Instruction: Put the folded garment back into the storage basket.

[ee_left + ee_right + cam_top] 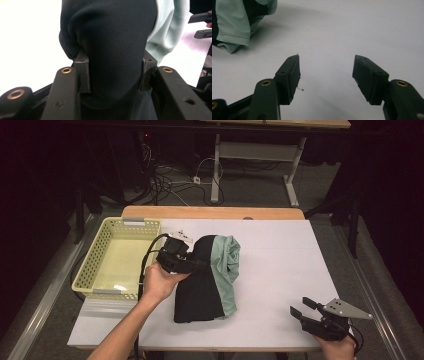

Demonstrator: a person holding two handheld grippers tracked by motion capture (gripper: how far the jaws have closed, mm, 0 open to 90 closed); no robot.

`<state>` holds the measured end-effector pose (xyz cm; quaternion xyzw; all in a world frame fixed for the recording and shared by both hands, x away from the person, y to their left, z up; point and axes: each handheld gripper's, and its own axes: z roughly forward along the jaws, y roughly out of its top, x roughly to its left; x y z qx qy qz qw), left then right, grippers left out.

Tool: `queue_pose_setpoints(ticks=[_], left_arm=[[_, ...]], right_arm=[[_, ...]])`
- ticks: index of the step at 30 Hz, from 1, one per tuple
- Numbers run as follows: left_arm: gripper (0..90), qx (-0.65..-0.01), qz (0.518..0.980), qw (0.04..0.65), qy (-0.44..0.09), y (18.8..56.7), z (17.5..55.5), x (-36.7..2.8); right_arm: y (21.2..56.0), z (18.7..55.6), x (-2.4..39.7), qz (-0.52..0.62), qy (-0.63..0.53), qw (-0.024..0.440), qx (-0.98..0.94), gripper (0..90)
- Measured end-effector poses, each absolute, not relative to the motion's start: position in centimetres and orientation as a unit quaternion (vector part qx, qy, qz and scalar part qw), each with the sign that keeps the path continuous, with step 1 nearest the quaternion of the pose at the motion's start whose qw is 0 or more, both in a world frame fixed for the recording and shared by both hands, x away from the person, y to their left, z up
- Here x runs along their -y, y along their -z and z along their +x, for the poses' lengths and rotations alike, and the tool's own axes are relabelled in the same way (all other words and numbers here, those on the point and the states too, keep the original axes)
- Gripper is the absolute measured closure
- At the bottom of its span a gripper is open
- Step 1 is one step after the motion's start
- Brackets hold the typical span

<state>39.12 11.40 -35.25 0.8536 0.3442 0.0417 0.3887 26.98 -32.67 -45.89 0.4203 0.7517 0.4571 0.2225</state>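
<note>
A folded black and mint-green garment lies in the middle of the white table. My left gripper reaches over its left side, shut on a thick fold of the black cloth. In the left gripper view both pads press into the bunched garment. At the near right corner my right gripper rests open, nothing between its jaws. The right gripper view looks over bare table toward the garment's green edge.
A pale yellow plastic basket stands at the table's left side, beside my left hand. Beyond the far wooden edge lie floor cables and a desk frame. The other gripper's jaws show at the right of the left gripper view.
</note>
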Motion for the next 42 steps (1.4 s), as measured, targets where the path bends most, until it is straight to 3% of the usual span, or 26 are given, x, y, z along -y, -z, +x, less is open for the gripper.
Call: queue_pose_setpoints(ticks=[42], left_arm=[[54.8,-0.383,0.822,0.416,-0.072,30.4,38.3,-18.3]], right_arm=[[45.9,27.2,32.6,0.421,-0.457,0.223,-0.751,39.8]])
